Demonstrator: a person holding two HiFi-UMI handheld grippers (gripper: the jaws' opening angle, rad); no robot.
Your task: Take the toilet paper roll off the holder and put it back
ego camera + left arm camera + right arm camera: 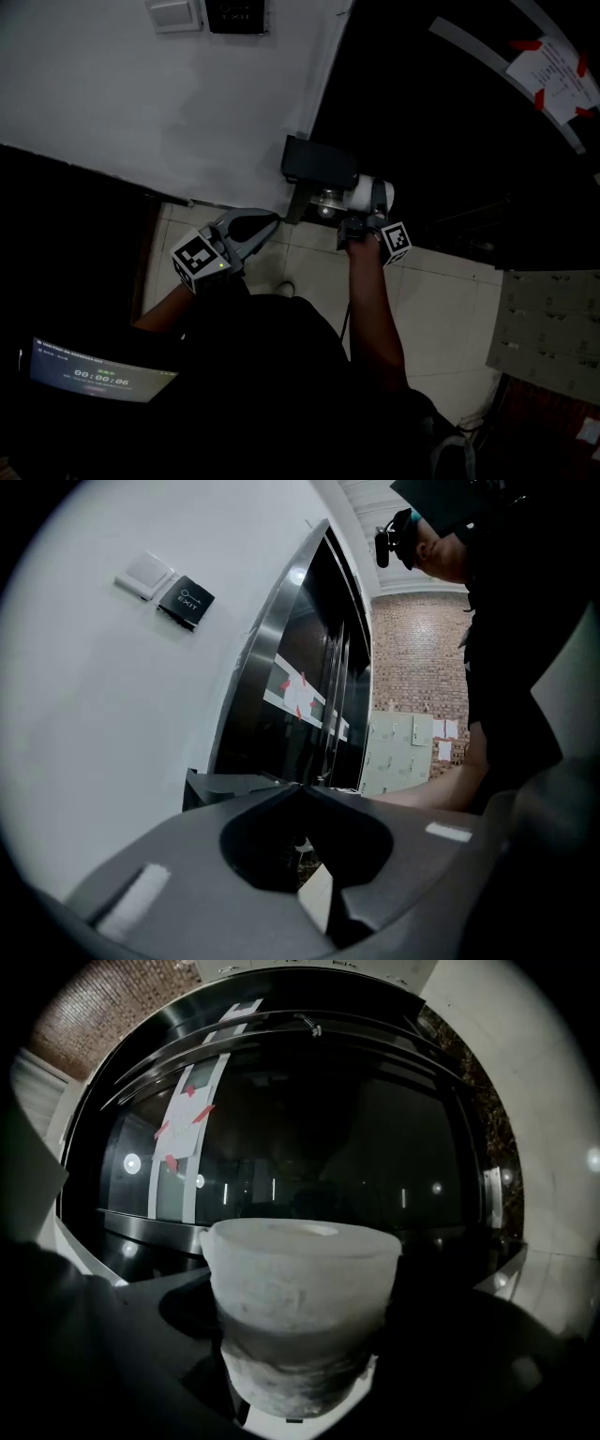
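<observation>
The white toilet paper roll [368,194] sits just right of the black wall holder [319,161], by the holder's metal part [324,204]. My right gripper [369,212] is shut on the roll from below. In the right gripper view the roll [300,1307] fills the space between the dark jaws, which stand wide around it. My left gripper [272,223] hovers left of the holder, shut with nothing in it. Its jaw tips meet in the left gripper view [301,787], with the holder [217,785] just behind them.
A white wall [141,103] carries a switch plate [174,13] and a black exit button [236,14]. A dark glass door [450,131] with a taped paper sign [555,77] stands on the right. Below are a tiled floor [441,309] and a lit screen [94,375].
</observation>
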